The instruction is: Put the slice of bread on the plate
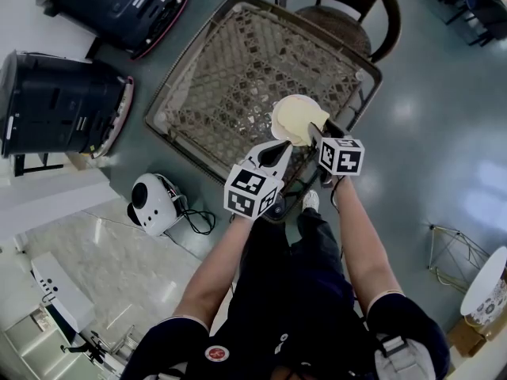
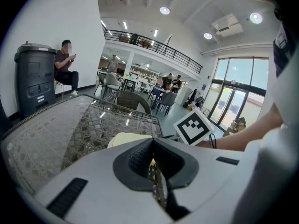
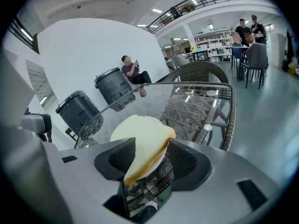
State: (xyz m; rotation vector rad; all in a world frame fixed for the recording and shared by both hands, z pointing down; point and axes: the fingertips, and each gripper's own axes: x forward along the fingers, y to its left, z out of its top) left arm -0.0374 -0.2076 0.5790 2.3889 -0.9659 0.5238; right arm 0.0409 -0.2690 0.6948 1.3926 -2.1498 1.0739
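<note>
Bread slice (image 3: 144,154) between parted right gripper (image 3: 152,142) jaws

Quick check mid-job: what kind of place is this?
Probably a large open-plan hall, café-like: a railed mezzanine overhead, tables and chairs behind, and tall glass doors.

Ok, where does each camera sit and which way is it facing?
Head view: on the person's head, looking steeply down at the wicker table; both forearms, legs, left gripper and right gripper show.
Left gripper view: on the left gripper, facing across the tabletop; the person's right forearm shows.
Right gripper view: on the right gripper, facing over the bread slice between its jaws; only its own jaws show.
Shared: all three show the table, plate and wicker chair.
</note>
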